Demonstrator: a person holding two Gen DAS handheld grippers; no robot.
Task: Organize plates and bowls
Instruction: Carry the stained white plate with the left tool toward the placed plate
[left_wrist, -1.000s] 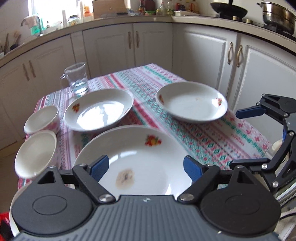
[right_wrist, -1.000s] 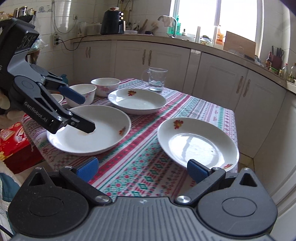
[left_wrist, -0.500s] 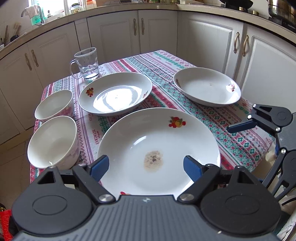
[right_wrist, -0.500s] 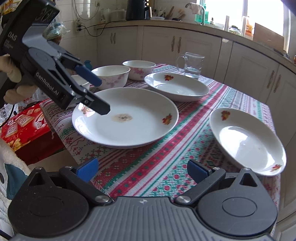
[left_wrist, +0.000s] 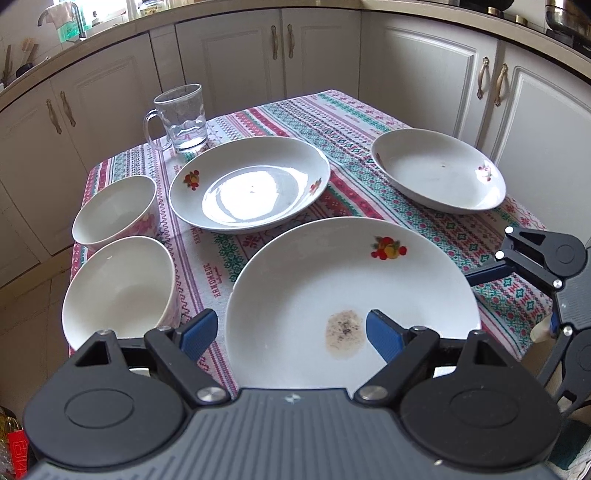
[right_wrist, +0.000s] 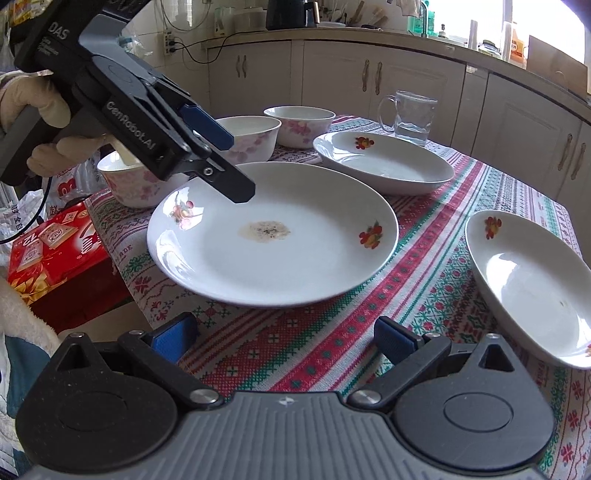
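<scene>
White bowls (left_wrist: 118, 295) stacked nowhere yet, side by side at worktop's left edge | left tool (left_wrist: 291, 328) spread wide, poised over near rim of stained plate (left_wrist: 351, 295), likely lining up to lift it first; middle plate (left_wrist: 251, 184) behind | right tool (right_wrist: 284, 332) spread, empty, near far-right plate (right_wrist: 532, 280)

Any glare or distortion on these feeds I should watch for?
Left wrist: window glare washes out the middle plate; fisheye bows the cabinets. Right wrist: bright sheen in the right-hand plate; window overexposed; stained plate sharp.
</scene>
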